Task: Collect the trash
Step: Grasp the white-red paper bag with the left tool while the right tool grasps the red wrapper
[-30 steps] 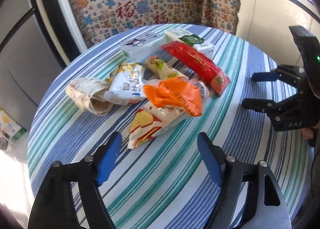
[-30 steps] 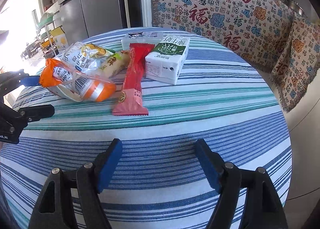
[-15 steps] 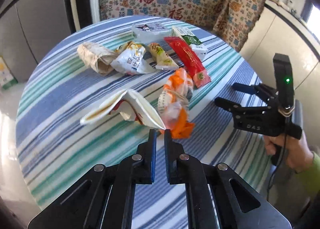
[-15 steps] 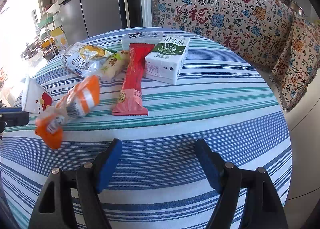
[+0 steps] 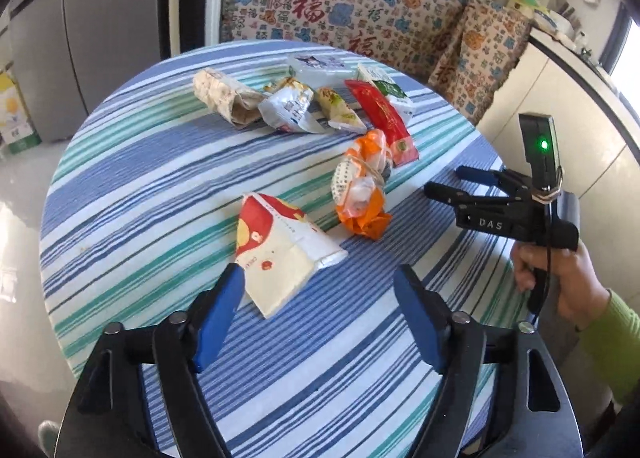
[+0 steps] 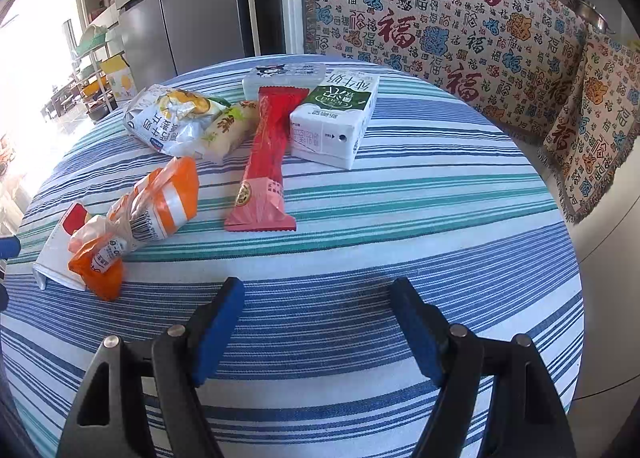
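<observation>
On the round table, covered by a blue, teal and white striped cloth, a scatter of trash lies in two loose groups. Nearest the left gripper lies a flattened white paper bag with red and yellow print; its near corner sits between the blue pads, which stand wide apart and do not press on it. The jaws have just been opening, and the bag rests flat on the cloth, let go. Just beside it, toward the right, lies a crumpled orange and clear plastic bag, its far end close to a long red snack wrapper.

Farther back is a row: a rolled brownish paper wrap, a crinkled white foil pouch, a small pale wrapper with a green and orange print, the red wrapper, a green and white milk carton lying on its side against the red wrapper, and a pale flat box with a cartoon print behind them.

The right gripper hangs over bare cloth near the table's edge, its jaws spread wide with nothing between them. A person's hand in a green sleeve grips its handle.
</observation>
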